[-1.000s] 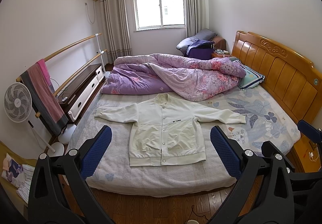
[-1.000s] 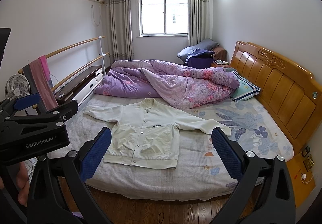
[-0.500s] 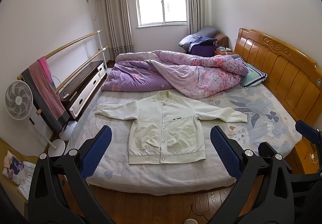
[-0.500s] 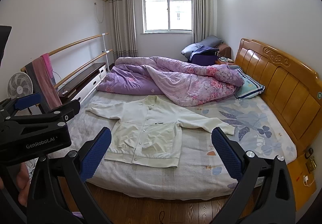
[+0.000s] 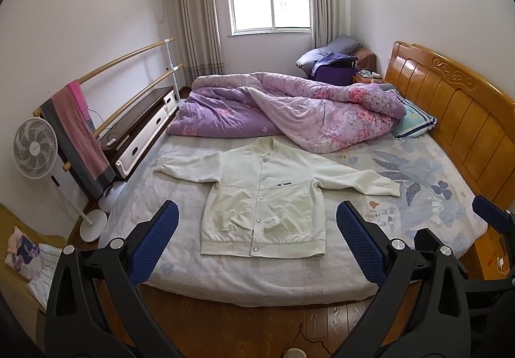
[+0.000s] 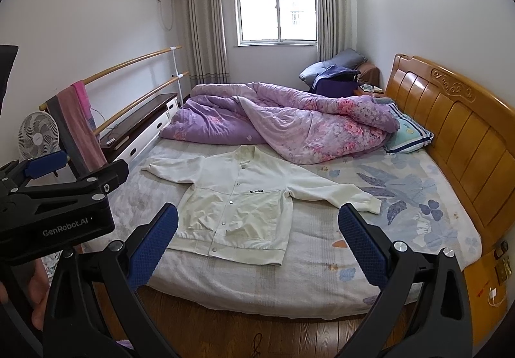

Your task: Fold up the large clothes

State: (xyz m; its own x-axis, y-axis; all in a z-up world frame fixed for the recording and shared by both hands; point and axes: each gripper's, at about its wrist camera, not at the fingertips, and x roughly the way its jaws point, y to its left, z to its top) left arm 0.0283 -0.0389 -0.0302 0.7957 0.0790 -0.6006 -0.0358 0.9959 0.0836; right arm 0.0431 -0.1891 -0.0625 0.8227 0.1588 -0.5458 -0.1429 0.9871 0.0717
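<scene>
Jacket (image 5: 267,197): flat, frame centre, unfolded.
Left gripper (image 5: 257,242): spread wide, empty.
Right gripper (image 6: 257,245): likewise.
Start: you take each sleeve cuff.

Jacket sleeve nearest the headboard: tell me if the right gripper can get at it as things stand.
Probably yes. The right gripper is open, and the sleeve lies flat on the bed, clear of the quilt, with nothing between them.
</scene>
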